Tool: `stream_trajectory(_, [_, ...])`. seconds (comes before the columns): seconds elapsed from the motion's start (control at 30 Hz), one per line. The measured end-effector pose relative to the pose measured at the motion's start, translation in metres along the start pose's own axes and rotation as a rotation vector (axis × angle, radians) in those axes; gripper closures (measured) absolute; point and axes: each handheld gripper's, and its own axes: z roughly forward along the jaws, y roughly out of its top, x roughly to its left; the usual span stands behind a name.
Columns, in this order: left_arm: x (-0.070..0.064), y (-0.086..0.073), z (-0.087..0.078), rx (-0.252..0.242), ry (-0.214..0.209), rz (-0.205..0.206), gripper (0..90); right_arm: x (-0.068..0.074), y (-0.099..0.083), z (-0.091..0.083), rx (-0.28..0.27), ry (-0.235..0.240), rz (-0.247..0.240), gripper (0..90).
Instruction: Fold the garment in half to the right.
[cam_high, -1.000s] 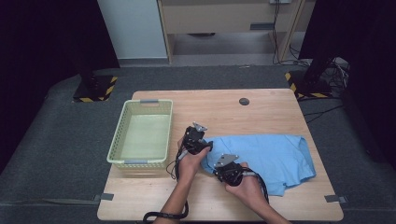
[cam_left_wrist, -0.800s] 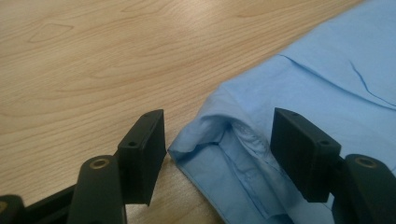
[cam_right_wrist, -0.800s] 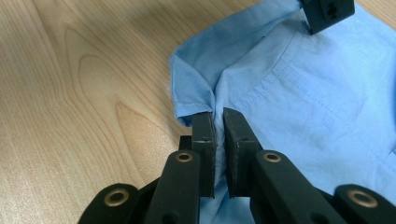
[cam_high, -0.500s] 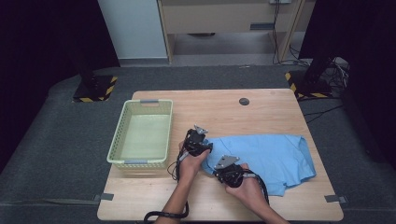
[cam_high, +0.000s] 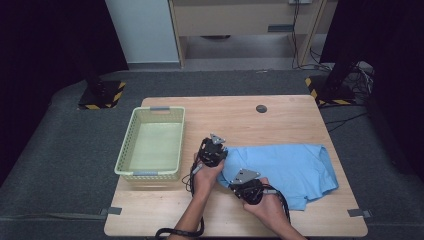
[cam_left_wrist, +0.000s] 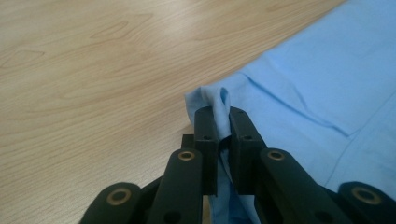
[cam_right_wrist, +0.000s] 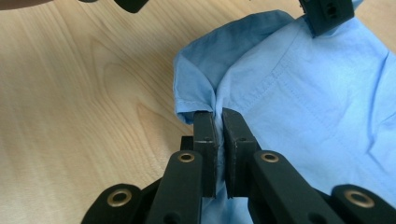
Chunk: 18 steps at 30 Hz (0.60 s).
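A light blue shirt (cam_high: 290, 167) lies spread on the right half of the wooden table (cam_high: 280, 117). My left gripper (cam_high: 218, 148) is shut on the shirt's far left edge; the left gripper view has a fold of the blue shirt (cam_left_wrist: 303, 88) pinched upright between the jaws of my left gripper (cam_left_wrist: 223, 116). My right gripper (cam_high: 239, 181) is shut on the near left edge of the shirt, and in its own view the blue shirt (cam_right_wrist: 299, 79) bunches up between the jaws of my right gripper (cam_right_wrist: 218, 117). Both pinched edges are raised slightly off the wood.
A pale green plastic basket (cam_high: 152, 145) stands with nothing in it at the table's left. A small dark round disc (cam_high: 261, 108) sits near the far edge. Bare wood (cam_left_wrist: 93, 70) lies left of the shirt. Dark floor surrounds the table.
Both grippers have drifted slightly toward the near side with the shirt's left edge held; the cloth's left side has bunched a little.
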Motion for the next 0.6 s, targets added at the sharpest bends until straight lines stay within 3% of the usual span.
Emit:
stream_trajectory(0.4, [-0.016, 0.020, -0.019, -0.019, -0.008, 0.062, 83.9, -0.002, 0.005, -0.024, -0.042, 0.007, 0.036, 86.0])
stream_trajectory(0.6, [-0.020, 0.027, -0.024, -0.025, -0.004, 0.081, 84.0, -0.003, 0.008, -0.028, -0.033, 0.006, 0.021, 85.9])
